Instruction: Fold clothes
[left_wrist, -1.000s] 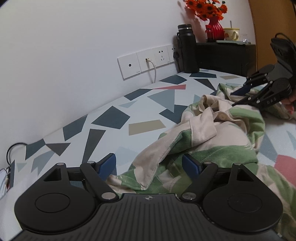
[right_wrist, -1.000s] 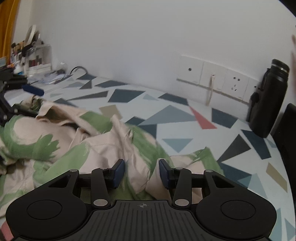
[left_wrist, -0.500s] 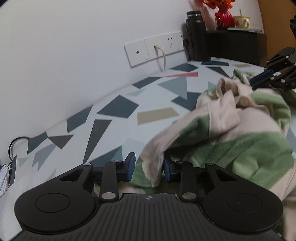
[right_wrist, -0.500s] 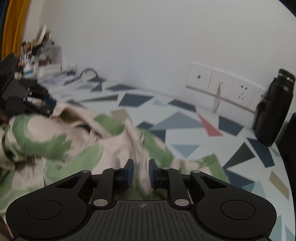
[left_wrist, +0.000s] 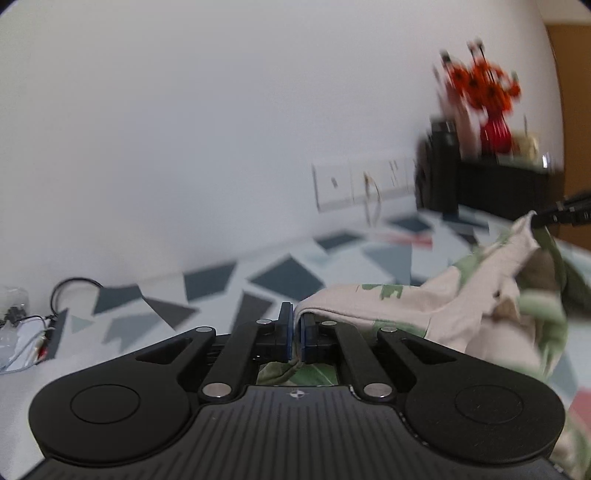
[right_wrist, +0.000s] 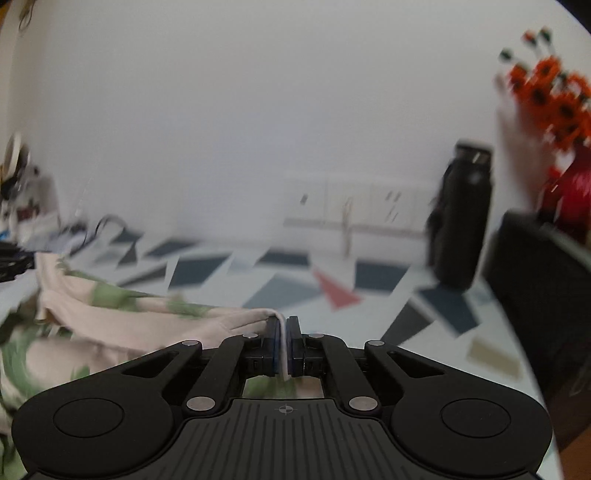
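Shirt (left_wrist: 436, 306), cream with green leaf print, hangs stretched between my two tools above the patterned counter (left_wrist: 288, 277). My left tool (left_wrist: 294, 332) is clamped on one edge of the cloth, which runs off to its right; my right tool (right_wrist: 282, 345) is pinched shut on another edge, the cloth trailing away to its left. Most of the fabric sags in a crumpled bunch between them, some of it apparently resting on the counter. My judgement: this is the spreading step, and it goes well if I draw both tools apart evenly and level until the held edge is taut, then lower it flat. The frames are blurred, so I cannot tell which part of the shirt each tool holds.
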